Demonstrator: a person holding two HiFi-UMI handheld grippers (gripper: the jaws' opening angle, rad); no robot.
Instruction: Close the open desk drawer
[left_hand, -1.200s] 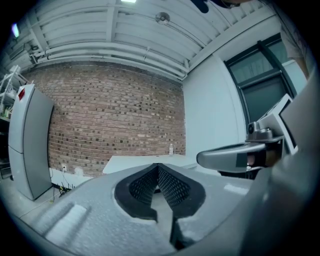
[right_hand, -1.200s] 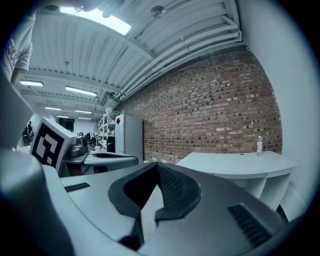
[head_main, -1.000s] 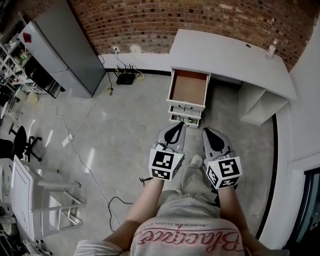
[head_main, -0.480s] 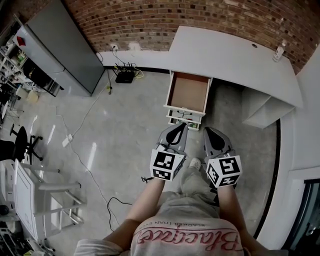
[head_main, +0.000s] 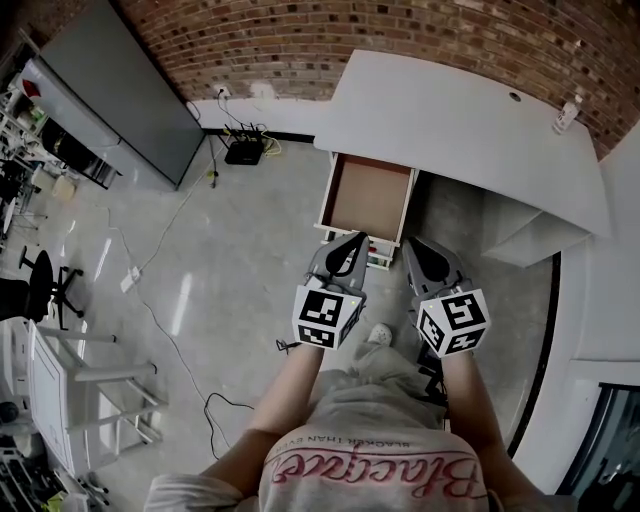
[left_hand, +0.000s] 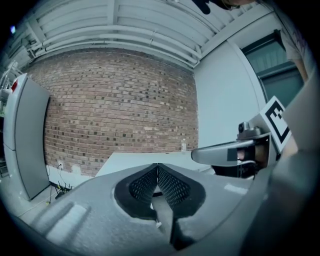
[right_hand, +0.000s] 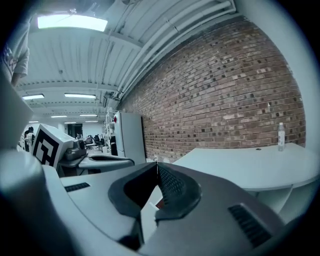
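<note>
Hovering before the open drawer (head_main: 368, 195), left gripper (head_main: 350, 243) and right gripper (head_main: 413, 245) have fingers pressed together.

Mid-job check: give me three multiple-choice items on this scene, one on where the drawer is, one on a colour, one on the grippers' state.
1. The open drawer sits:
A) beside the grey cabinet
B) under the white desk's left end
C) on top of the desk

2. Its inside is:
A) white
B) blue
C) brown

3. The left gripper and right gripper are:
A) both shut, empty
B) both open
C) shut on the drawer front

Answers:
1 B, it juts out from under the desktop.
2 C, a brown bottom panel shows.
3 A, each gripper view shows jaws meeting with nothing between.
</note>
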